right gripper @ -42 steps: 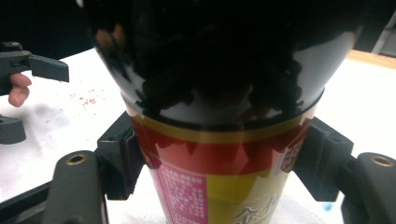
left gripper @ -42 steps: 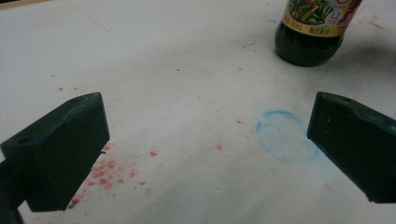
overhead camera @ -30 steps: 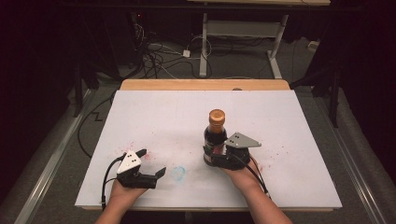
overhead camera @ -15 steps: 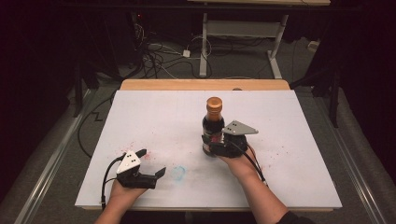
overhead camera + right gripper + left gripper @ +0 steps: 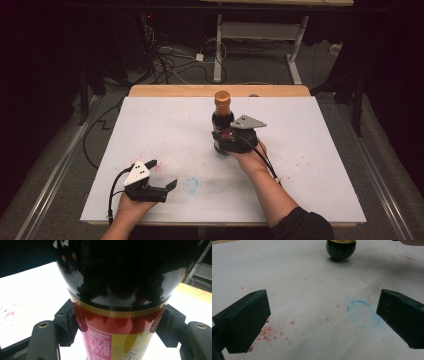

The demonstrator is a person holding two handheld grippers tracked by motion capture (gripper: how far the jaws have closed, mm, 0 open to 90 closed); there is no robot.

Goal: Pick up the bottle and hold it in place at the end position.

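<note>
Clamping the glossy, round-shouldered dark glass bottle, the right claw grips its label; the left claw gapes over the matte white bench.

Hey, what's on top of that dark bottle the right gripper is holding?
A round orange-brown cap tops the dark bottle, which the right gripper clamps at its label. What's under the cap is covered.

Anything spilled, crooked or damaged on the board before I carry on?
Nothing spilled now. The white board carries old marks: red speckles beside the left gripper and a smudged blue ring. The bottle stands upright, capped, clamped in the right gripper.
</note>
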